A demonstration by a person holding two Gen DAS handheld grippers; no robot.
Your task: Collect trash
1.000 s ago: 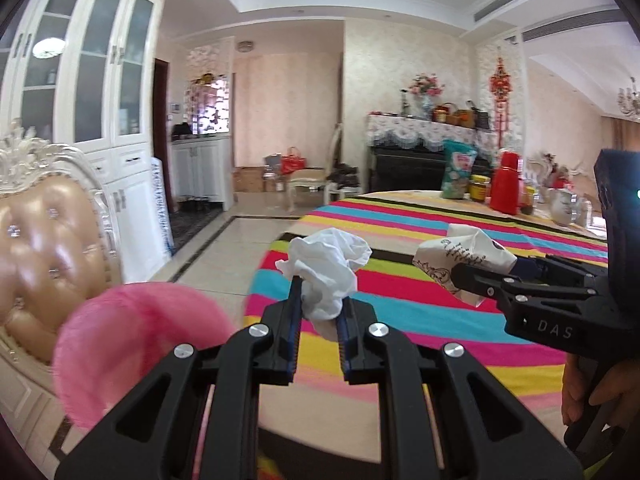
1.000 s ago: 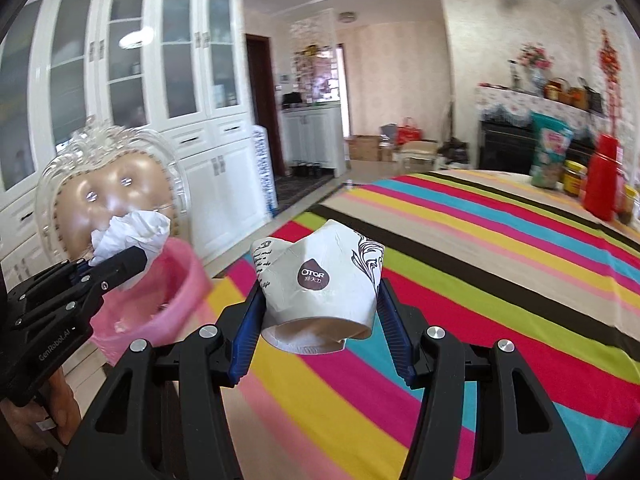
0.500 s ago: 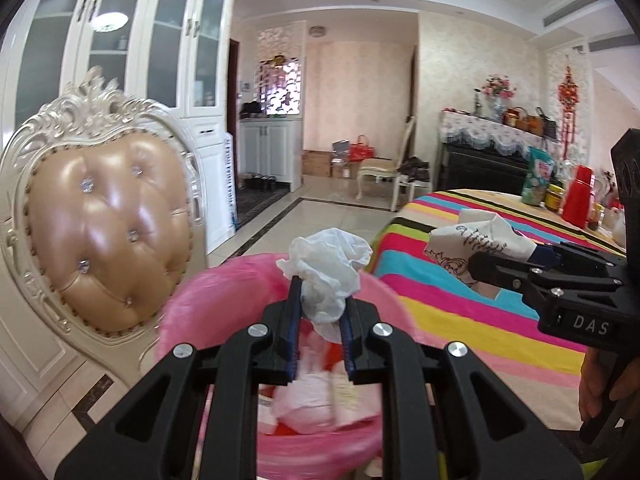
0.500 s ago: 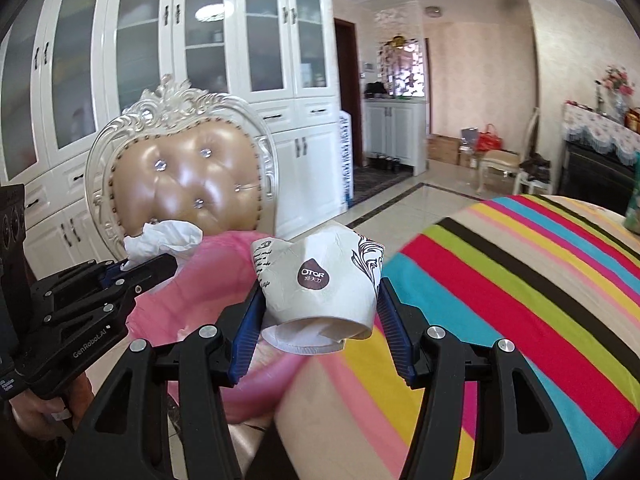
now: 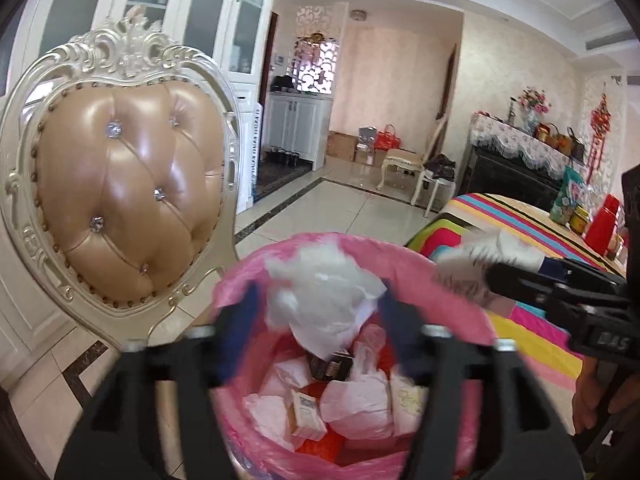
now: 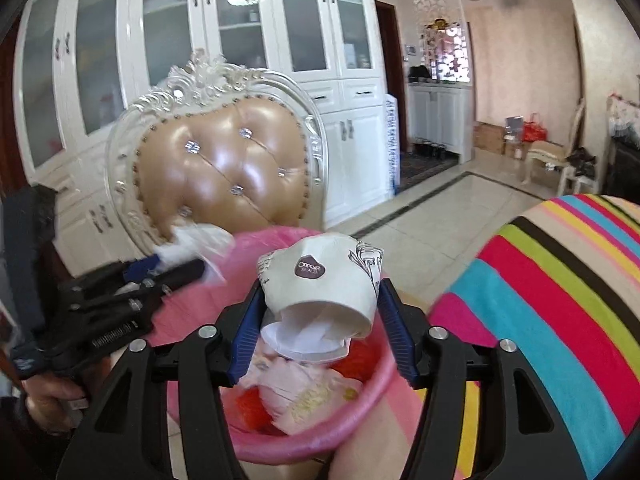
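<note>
A pink-lined trash bin [image 5: 452, 280] with several wrappers and tissues in it stands below both grippers; it also shows in the right wrist view [image 6: 192, 320]. My left gripper [image 5: 320, 312] is blurred, its jaws spread wide apart, and a crumpled white tissue [image 5: 324, 300] hangs between them over the bin mouth. My right gripper [image 6: 320, 312] is shut on a crushed white paper cup [image 6: 320, 280] and holds it over the bin. That cup shows at the right of the left wrist view [image 5: 480, 264].
A cream chair with a tan tufted back [image 5: 120, 192] stands just behind the bin. The table with a rainbow-striped cloth [image 6: 560, 280] is to the right. White cabinets [image 6: 240, 40] line the far wall. Tiled floor lies beyond.
Both grippers have swung left from the table to above the bin. The left jaws have spread open and the tissue is coming free. The right gripper still holds the cup.
</note>
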